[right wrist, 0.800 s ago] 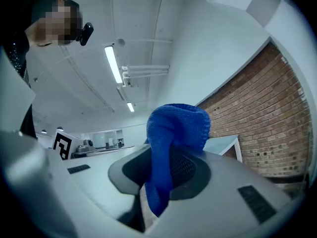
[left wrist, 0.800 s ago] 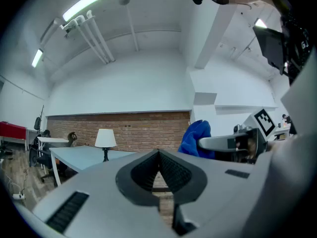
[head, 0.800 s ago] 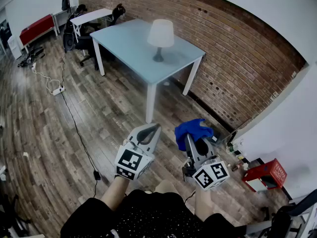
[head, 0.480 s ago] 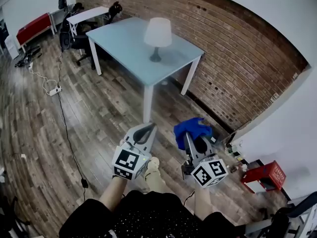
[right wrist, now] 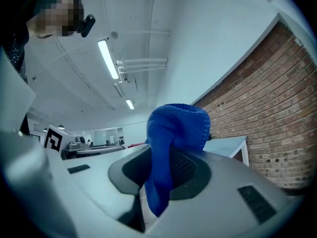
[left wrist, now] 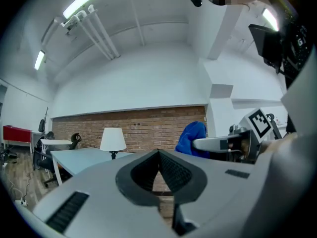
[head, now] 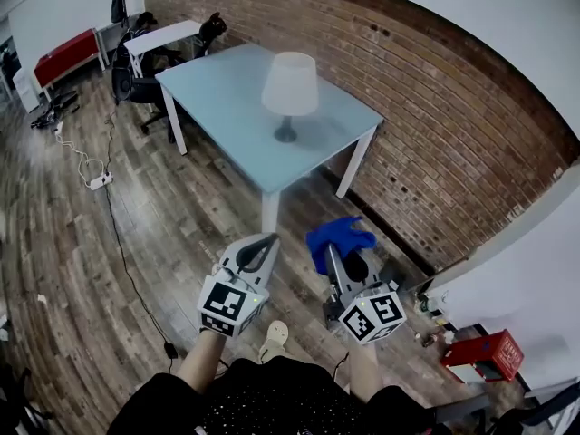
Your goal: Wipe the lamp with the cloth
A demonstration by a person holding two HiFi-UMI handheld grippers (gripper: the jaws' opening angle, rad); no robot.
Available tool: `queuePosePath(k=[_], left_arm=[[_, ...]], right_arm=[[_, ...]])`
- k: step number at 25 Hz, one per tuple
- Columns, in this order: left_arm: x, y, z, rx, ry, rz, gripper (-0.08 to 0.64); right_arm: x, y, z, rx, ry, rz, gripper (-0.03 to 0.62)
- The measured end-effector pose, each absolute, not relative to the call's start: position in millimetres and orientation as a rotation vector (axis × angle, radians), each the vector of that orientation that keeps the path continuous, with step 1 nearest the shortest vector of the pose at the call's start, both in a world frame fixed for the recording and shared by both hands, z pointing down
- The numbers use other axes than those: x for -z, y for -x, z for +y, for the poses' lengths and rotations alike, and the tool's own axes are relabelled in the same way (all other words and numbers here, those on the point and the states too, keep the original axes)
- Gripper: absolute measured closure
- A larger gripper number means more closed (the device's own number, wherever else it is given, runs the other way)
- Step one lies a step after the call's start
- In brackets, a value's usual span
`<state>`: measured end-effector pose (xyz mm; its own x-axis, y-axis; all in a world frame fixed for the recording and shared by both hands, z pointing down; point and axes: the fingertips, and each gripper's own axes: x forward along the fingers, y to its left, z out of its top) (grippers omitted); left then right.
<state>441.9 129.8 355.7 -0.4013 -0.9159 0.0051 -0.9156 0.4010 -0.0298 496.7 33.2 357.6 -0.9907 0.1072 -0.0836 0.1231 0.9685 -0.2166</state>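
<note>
Right gripper (head: 332, 252) clamps one blue cloth (head: 340, 236); left gripper (head: 268, 241) closed, empty; one lamp (head: 290, 87) on table (head: 217, 98)

One lamp (head: 290, 84), one cloth (head: 333, 240), two tables (head: 222, 98) (head: 168, 33)

A red brick wall (head: 408, 89) runs along the right of the room and meets a white wall (head: 517, 279). The floor (head: 109, 270) is dark wood planks. A pale blue tabletop (head: 227, 98) on white legs stands beside the bricks. Behind it are a white desk (head: 168, 33), black office chairs (head: 127, 75) and a red cabinet (head: 65, 54). A power strip (head: 100, 181) lies on the planks. Tube lights (right wrist: 108, 58) glow on the ceiling.
</note>
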Motion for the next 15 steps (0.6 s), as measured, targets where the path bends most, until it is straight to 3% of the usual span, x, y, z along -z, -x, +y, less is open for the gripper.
queuePosePath(k=[7, 15], left_arm=[[-352.3, -353.5, 79.8, 0.034, 1.636, 2.634, 0.551], [-358.2, -314.8, 48.3, 0.053, 1.604, 2.668, 0.551]], right_arm=[[-351.7, -407.4, -12.9, 0.301, -0.265, 3.046, 0.518], [-361.1, -365.4, -40.4, 0.313, -0.327, 3.045, 0.518]])
